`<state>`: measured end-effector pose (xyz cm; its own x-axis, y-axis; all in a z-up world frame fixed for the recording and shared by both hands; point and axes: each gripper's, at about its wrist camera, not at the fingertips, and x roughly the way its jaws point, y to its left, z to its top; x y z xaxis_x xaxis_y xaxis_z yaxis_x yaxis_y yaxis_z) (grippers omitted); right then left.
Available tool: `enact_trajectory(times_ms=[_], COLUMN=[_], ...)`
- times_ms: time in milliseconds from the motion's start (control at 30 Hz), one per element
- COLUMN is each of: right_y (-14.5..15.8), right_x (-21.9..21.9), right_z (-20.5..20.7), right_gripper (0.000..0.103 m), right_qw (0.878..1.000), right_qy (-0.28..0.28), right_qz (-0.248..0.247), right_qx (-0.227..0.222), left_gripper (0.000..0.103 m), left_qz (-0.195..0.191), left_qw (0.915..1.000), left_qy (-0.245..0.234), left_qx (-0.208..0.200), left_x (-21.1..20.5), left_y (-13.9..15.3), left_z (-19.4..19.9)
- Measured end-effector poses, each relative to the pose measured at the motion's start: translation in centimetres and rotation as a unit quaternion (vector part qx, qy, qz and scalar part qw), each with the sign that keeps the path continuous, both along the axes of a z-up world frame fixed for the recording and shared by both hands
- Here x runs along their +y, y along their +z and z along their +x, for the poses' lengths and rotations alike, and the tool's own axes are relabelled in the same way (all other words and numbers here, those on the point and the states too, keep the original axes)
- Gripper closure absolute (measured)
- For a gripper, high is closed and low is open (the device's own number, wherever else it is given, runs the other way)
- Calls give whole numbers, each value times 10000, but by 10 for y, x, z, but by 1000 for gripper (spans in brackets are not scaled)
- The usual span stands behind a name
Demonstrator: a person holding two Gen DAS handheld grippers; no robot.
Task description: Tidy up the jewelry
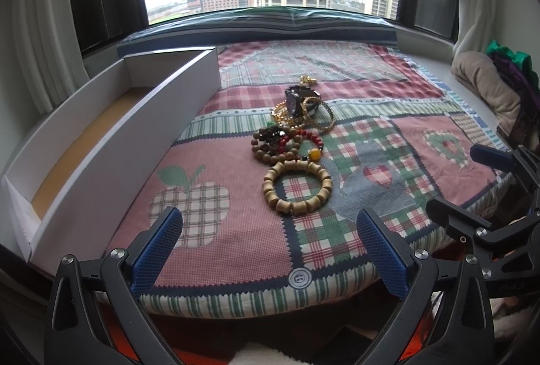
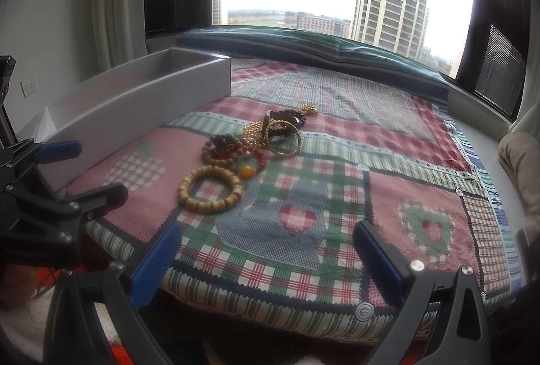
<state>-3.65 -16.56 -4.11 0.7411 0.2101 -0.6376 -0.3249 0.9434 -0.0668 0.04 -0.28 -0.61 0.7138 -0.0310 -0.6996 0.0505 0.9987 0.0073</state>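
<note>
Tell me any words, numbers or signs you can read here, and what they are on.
None reads clearly.
Faint raised lettering on the left tongs' black body: too blurred.
Lettering on the right tongs' body: too dark and blurred.
White box, bracelets and quilt: no text.

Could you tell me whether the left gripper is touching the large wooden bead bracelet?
Apart. The left wrist view shows the left gripper open, with bare quilt between its fingertips and the large wooden bead bracelet.

One white box (image 1: 128,142), one wooden bead bracelet (image 1: 297,186), one tangled jewelry pile (image 1: 293,125); exact piece count unclear.
</note>
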Motion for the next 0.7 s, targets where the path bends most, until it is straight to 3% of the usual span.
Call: enact_trajectory(times_ms=[700], right_y=[-2], right_x=[2], right_z=[1], right_gripper=[0], right_qw=[10000], right_qy=[-6], right_qz=[8], right_qx=[32], left_gripper=[0], left_qz=[-13], left_qw=[10000], left_qy=[3], left_qx=[54], left_x=[0], left_y=[-5], left_z=[-1])
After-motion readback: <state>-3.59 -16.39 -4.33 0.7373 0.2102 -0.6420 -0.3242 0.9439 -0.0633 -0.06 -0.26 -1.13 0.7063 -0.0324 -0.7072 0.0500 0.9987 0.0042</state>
